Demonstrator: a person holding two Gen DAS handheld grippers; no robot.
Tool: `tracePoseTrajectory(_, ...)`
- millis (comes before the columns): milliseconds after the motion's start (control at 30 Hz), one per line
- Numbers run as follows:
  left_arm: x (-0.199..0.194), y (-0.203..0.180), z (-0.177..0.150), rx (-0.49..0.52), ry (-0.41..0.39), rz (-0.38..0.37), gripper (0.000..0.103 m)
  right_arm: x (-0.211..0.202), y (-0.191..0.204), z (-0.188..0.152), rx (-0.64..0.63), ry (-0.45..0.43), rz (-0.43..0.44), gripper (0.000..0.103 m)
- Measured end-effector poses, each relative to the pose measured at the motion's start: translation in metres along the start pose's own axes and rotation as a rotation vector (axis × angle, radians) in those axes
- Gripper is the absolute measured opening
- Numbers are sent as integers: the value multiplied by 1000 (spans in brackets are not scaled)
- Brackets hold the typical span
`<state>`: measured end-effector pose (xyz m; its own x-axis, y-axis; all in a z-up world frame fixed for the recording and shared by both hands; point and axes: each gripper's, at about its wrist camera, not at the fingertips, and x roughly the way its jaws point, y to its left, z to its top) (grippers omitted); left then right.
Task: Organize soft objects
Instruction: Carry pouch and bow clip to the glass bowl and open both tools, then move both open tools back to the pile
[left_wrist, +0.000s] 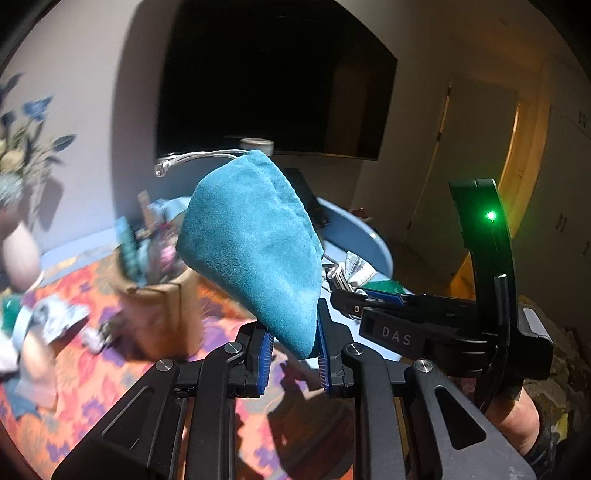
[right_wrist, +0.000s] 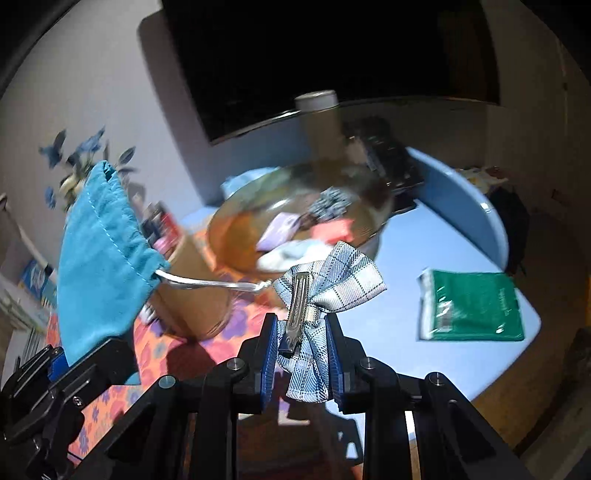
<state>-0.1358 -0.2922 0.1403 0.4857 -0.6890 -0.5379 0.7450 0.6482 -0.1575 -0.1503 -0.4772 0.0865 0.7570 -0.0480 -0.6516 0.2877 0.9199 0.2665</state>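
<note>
My left gripper (left_wrist: 293, 338) is shut on the bottom tip of a teal suede drawstring pouch (left_wrist: 255, 243), held up in the air; the pouch also shows in the right wrist view (right_wrist: 98, 266). Its silver cord (right_wrist: 207, 283) runs to a blue plaid bow hair clip (right_wrist: 314, 306). My right gripper (right_wrist: 301, 345) is shut on that bow, with the metal clip facing me. The right gripper shows in the left wrist view (left_wrist: 354, 297), just right of the pouch.
A glass bowl (right_wrist: 369, 206) with several small soft items sits on a brown box (right_wrist: 192, 291) over a patterned orange cloth (left_wrist: 110, 376). A green packet (right_wrist: 472, 306) lies on the round blue table (right_wrist: 461, 206). A vase of flowers (left_wrist: 18, 236) stands left; a dark TV (left_wrist: 273, 74) hangs behind.
</note>
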Motion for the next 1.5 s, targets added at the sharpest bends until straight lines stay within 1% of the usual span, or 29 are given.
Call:
tracePoseTrajectory(167,21,-13,27,12,-13,-32,17,-3,-20,21,26,-38,-23,24)
tracePoseTrajectory(367,41,-8,61,-18,-38,-29,17,0,-25,53,23,-82,-24,24)
tracePoseTrajectory(467,55,-1,77,-47,-45,-10,17,7,-24,71,21,-107,-11,24)
tracePoseTrajectory(600,81,18,95,-110,-35,13,17,32,-29,94,58,-90,19,24)
tracePoseTrajectory(700,105,28,99,-132,-7,44,18,54,-34,104,78,-59,17,24)
tracePoseTrajectory(733,114,31,99,-136,8,62,21,61,-36,106,85,-50,23,26)
tracePoseTrajectory(767,119,33,98,-141,20,74,34,67,-39,108,92,-40,31,28)
tracePoseTrajectory(800,126,36,97,-148,31,85,39,76,-42,110,106,-24,39,37)
tracePoseTrajectory(833,132,40,97,-158,31,88,40,82,-46,111,120,-8,50,50)
tracePoseTrajectory(867,134,42,97,-163,36,86,46,89,-50,112,141,7,63,55)
tracePoseTrajectory(900,138,44,96,-165,47,81,56,95,-56,112,166,16,75,58)
tracePoseTrajectory(967,139,44,95,-158,41,105,67,101,-63,111,190,29,95,58)
tracePoseTrajectory(1133,132,35,93,-117,29,116,67,101,-68,103,207,41,117,58)
tracePoseTrajectory(1267,120,29,92,-116,25,99,67,89,-66,98,207,37,118,58)
tracePoseTrajectory(1367,100,23,89,-109,4,92,67,74,-62,93,191,21,116,58)
tracePoseTrajectory(1500,63,13,79,-81,-24,115,67,46,-48,84,152,-7,125,58)
